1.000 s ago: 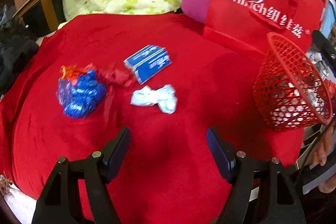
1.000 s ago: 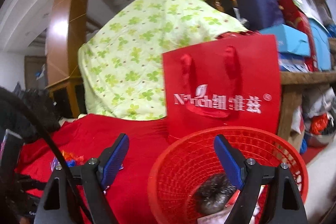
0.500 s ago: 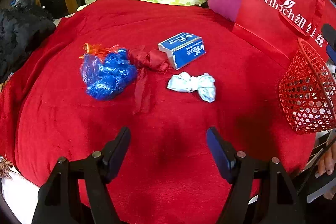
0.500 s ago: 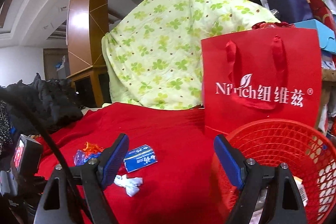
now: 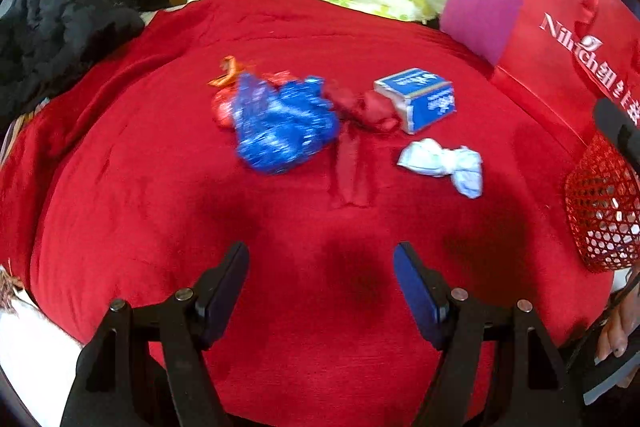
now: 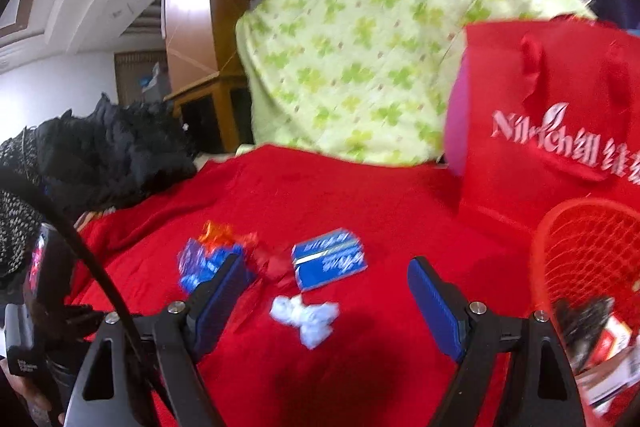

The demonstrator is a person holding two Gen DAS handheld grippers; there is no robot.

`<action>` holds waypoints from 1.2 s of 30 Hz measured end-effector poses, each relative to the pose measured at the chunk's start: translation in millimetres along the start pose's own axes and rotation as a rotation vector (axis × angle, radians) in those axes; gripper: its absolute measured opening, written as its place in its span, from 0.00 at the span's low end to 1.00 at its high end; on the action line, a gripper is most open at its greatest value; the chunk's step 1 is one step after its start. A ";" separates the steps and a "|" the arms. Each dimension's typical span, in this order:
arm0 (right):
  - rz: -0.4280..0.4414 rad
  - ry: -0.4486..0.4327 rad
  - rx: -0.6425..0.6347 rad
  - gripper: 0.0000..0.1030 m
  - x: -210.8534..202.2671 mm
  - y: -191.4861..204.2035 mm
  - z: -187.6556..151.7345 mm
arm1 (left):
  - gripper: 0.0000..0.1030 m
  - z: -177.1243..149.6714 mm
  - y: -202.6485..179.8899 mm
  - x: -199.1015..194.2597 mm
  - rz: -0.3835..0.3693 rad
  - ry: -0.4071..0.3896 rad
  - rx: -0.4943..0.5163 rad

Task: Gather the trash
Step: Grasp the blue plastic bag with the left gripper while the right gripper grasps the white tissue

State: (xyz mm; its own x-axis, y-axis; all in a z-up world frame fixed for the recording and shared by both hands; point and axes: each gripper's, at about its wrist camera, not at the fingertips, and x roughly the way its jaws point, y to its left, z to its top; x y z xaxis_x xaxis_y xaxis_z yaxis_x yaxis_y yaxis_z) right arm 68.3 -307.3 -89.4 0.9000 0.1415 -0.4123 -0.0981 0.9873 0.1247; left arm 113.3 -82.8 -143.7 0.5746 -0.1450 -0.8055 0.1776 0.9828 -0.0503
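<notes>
Four pieces of trash are seen on the red cloth (image 5: 160, 227): a blue crinkled wrapper (image 5: 284, 127), a red wrapper (image 5: 360, 115) with a strip trailing toward the camera, a small blue box (image 5: 420, 99) and a crumpled white tissue (image 5: 444, 163). All lie near the middle of the cloth, well apart from the red basket (image 5: 604, 219) at its right edge, in which some rubbish is already held.

Both tools are held wide open and nothing is gripped by either; the left tool (image 5: 320, 291) and the right tool (image 6: 324, 299) are poised short of the pile.

A fold of the soft cloth could be pinched along with a thin item. Because the wrappers touch or overlap, two could be dragged up together and one dropped short of the basket. The light tissue could be pushed aside rather than caught.

The tissue's long axis runs roughly left to right in the left wrist view, its twisted end lying at the right; the box's long axis runs likewise, slightly skewed.
</notes>
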 end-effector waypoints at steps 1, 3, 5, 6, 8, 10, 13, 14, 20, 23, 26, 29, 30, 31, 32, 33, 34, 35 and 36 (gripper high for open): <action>0.005 0.016 0.002 0.83 4.0 1.1 -1.1 | 0.73 -1.2 6.5 0.7 -0.001 0.000 -0.015; 0.011 0.044 0.013 0.83 12.0 1.7 -3.6 | 0.73 -3.5 17.8 2.2 -0.001 0.000 -0.037; 0.018 0.074 0.035 0.83 19.6 -0.4 -6.2 | 0.73 -5.8 28.6 3.9 0.006 -0.003 -0.055; 0.020 0.087 0.047 0.83 23.4 -2.4 -6.4 | 0.73 -6.8 32.4 4.7 0.010 -0.005 -0.062; 0.024 0.116 0.082 0.83 30.3 -7.8 -8.0 | 0.73 -9.5 41.4 5.2 0.003 -0.011 -0.084; 0.029 0.141 0.119 0.83 36.4 -14.3 -9.7 | 0.73 -12.5 50.0 4.6 0.008 -0.020 -0.093; 0.029 0.186 0.177 0.83 45.1 -25.0 -14.6 | 0.73 -16.4 62.1 6.3 0.015 -0.030 -0.106; 0.029 0.198 0.191 0.83 47.5 -27.6 -15.7 | 0.73 -17.8 65.0 7.1 0.015 -0.030 -0.111; 0.030 0.287 0.256 0.83 63.4 -40.5 -29.7 | 0.73 -24.9 80.8 15.3 0.007 -0.030 -0.149; 0.024 0.327 0.262 0.83 70.7 -42.0 -36.9 | 0.73 -27.0 84.8 16.9 0.007 -0.038 -0.149; 0.035 0.346 0.273 0.83 74.9 -40.7 -40.8 | 0.73 -26.8 85.6 20.0 0.003 -0.043 -0.152; 0.051 0.338 0.292 0.83 78.0 -36.7 -39.3 | 0.73 -26.9 85.8 22.8 -0.005 -0.042 -0.148; 0.054 0.329 0.296 0.83 79.6 -34.0 -37.4 | 0.73 -25.6 85.5 23.7 -0.006 -0.044 -0.142; 0.054 0.324 0.298 0.83 81.7 -31.8 -35.7 | 0.73 -24.2 85.8 23.8 -0.005 -0.046 -0.139; 0.056 0.321 0.301 0.83 84.4 -29.8 -34.1 | 0.73 -21.9 86.1 24.0 -0.008 -0.050 -0.137; 0.060 0.322 0.305 0.83 89.1 -27.3 -31.8 | 0.73 -17.7 86.7 23.4 -0.013 -0.059 -0.134; 0.061 0.323 0.306 0.83 93.0 -25.5 -30.5 | 0.73 -14.3 87.1 22.9 -0.014 -0.066 -0.130; 0.060 0.325 0.308 0.82 98.3 -23.6 -28.9 | 0.73 -10.4 87.6 22.6 -0.014 -0.075 -0.126; 0.062 0.331 0.310 0.81 104.9 -21.5 -27.8 | 0.73 -4.3 88.7 22.0 -0.015 -0.087 -0.121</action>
State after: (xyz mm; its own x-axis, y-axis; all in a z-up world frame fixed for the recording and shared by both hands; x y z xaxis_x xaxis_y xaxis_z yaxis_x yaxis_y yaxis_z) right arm 152.9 -311.7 -160.4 0.7071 0.2649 -0.6556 0.0298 0.9152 0.4019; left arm 138.3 1.7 -168.4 0.6402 -0.1644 -0.7504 0.0925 0.9862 -0.1372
